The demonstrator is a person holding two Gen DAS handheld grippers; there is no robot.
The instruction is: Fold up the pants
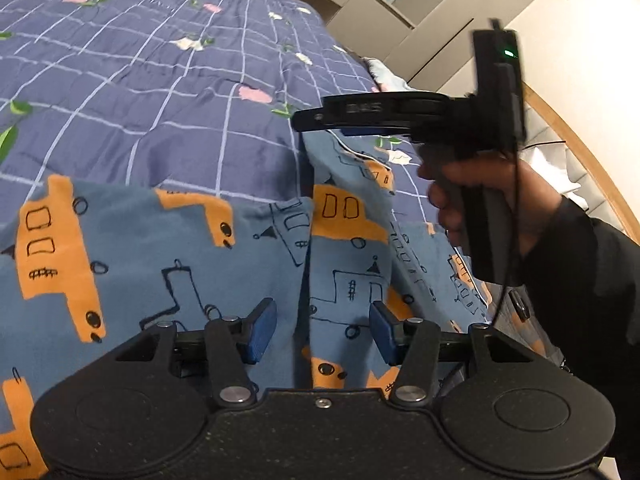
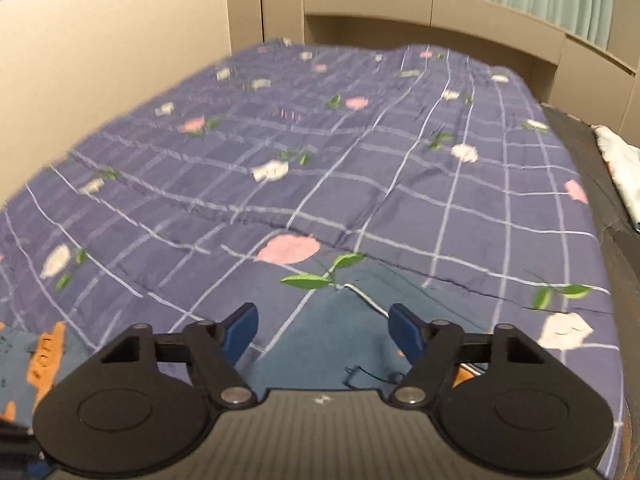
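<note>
A bedroom: a bed spread with a purple-blue checked quilt (image 2: 360,168) printed with pink and white flowers, beige panelling and a pale green curtain behind its far end. On the near part of that quilt lie the blue cotton pants (image 1: 168,264) patterned with orange buses and black line drawings.

The left gripper (image 1: 322,330) hangs right over the pants with its blue-padded jaws spread wide, nothing between them. A seam or fold edge runs away from it, straight up the gap between the pads.

The right gripper (image 2: 322,330), held in a dark-sleeved hand, is also wide and empty. It sits over the pants' far-right edge, where blue cloth gives way to quilt. It points out across the bed.

The left looks nearer the bulk of the cloth; I'd judge the right better placed to take an edge.
</note>
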